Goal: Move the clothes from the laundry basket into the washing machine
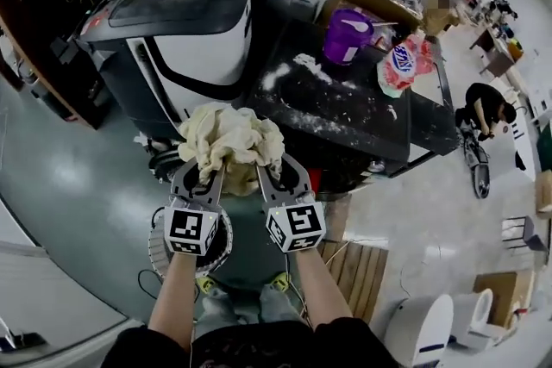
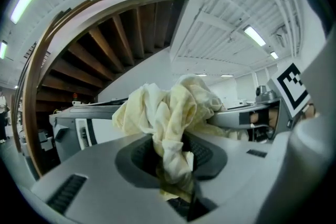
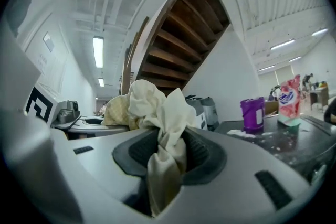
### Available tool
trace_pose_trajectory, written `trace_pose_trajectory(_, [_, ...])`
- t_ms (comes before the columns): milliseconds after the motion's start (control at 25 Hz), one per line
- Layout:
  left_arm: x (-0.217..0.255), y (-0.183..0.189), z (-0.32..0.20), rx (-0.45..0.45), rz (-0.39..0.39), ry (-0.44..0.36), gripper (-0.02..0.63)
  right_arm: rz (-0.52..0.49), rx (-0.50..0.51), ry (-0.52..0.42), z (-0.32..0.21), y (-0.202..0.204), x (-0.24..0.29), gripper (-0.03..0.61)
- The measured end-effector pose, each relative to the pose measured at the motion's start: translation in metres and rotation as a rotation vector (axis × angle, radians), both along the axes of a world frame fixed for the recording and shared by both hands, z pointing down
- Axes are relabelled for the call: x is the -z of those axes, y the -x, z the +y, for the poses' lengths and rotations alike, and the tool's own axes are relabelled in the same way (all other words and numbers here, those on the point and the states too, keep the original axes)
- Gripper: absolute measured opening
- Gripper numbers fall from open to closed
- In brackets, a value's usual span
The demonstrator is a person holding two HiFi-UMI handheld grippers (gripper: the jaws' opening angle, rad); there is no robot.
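**Head view.** Shows one cream garment [image 1: 231,138], bunched, held above one laundry basket [image 1: 164,250] and near one washing machine [image 1: 185,21]. Shows two grippers side by side beneath it: left gripper [image 1: 205,172] and right gripper [image 1: 280,172].

**Left gripper view.** Shows jaws narrowly parted, pinching a twisted fold of the garment.

**Right gripper view.** Shows the same narrow pinch on another fold.

Likely hazards: slipping out of such thin holds, or snagging loose folds on the machine's rim.
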State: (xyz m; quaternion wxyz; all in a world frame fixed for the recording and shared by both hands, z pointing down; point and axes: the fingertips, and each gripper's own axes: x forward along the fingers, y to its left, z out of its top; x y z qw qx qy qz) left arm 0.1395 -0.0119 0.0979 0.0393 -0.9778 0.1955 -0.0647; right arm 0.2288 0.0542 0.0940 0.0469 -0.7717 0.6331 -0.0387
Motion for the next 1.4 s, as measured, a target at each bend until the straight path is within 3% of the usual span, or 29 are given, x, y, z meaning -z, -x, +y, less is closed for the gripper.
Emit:
trace_pose_trajectory(280, [0.009, -0.119, 0.099, -0.173, -0.011, -0.030, 0.118, -0.001, -0.158, -0.014, 0.112, -0.108, 0.007, 0.118])
trace_pose_trajectory(520, [0.005, -0.174, 0.152, -0.264, -0.011, -0.011, 0.118, -0.004, -0.257, -0.012, 0.171, -0.157, 0.006, 0.118])
trace_pose_trajectory(920, [-0.044, -0.203, 0.164, -0.365, -0.047, 0.023, 0.120, -0.052, -0.374, -0.003, 0.191, -0.176, -0.043, 0.120])
trace_pose_trajectory(1400, [-0.164, -0.214, 0.145, -0.452, -0.119, 0.133, 0.120, -0.153, -0.467, 0.079, 0.178, -0.181, -0.163, 0.120])
